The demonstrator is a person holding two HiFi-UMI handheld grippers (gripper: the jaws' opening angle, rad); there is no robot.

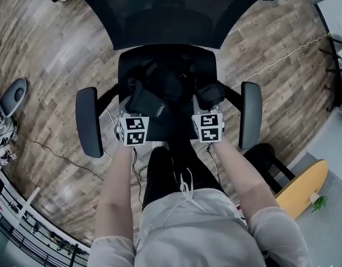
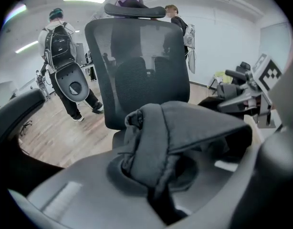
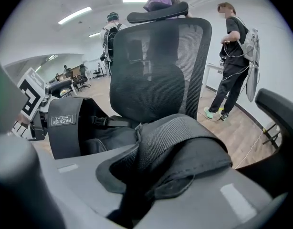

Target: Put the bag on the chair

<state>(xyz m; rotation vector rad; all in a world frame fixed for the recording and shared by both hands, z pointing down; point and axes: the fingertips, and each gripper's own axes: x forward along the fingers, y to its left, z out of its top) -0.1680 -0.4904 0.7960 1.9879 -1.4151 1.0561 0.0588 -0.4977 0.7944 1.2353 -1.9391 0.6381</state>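
Matt black cloth bag (image 1: pixel 165 88), mesh-backed chair (image 1: pixel 165 10), wood-grain plank floor (image 1: pixel 48 54)

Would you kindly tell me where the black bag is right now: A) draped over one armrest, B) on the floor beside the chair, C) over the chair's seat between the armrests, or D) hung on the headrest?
C: the head view shows the bag over the seat of the chair, between its armrests, with the left gripper and right gripper shut on it.
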